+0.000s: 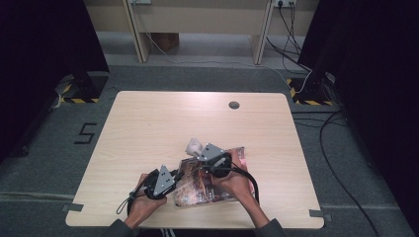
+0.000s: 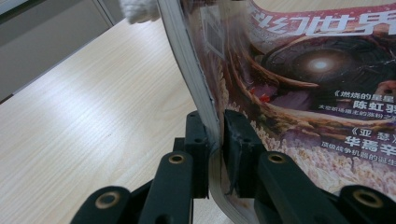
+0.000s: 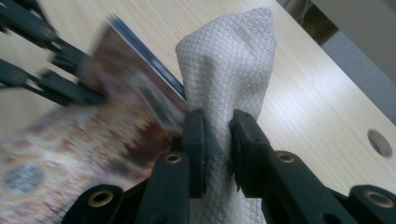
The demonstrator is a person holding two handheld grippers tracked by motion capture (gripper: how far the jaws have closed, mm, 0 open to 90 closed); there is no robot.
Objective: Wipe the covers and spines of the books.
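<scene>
A magazine (image 1: 210,190) with a dark illustrated cover lies near the table's front edge. My left gripper (image 1: 177,175) is shut on its left edge. In the left gripper view the jaws (image 2: 215,122) clamp the curved stack of pages, and the magazine's cover (image 2: 303,70) rises to the right. A white textured cloth (image 1: 193,146) stands just beyond the magazine's far left corner, with my right gripper (image 1: 201,154) shut on it. In the right gripper view the cloth (image 3: 229,60) stands upright between my right gripper's pads (image 3: 217,122), with the blurred magazine (image 3: 93,140) and the left gripper (image 3: 60,60) to the left.
The light wooden table (image 1: 148,128) has a round cable hole (image 1: 234,104) near its far edge, also seen as the hole (image 3: 379,142) in the right gripper view. Cables (image 1: 336,163) run over the grey floor at the right. Stand bases with yellow-black tape (image 1: 310,96) flank the far corners.
</scene>
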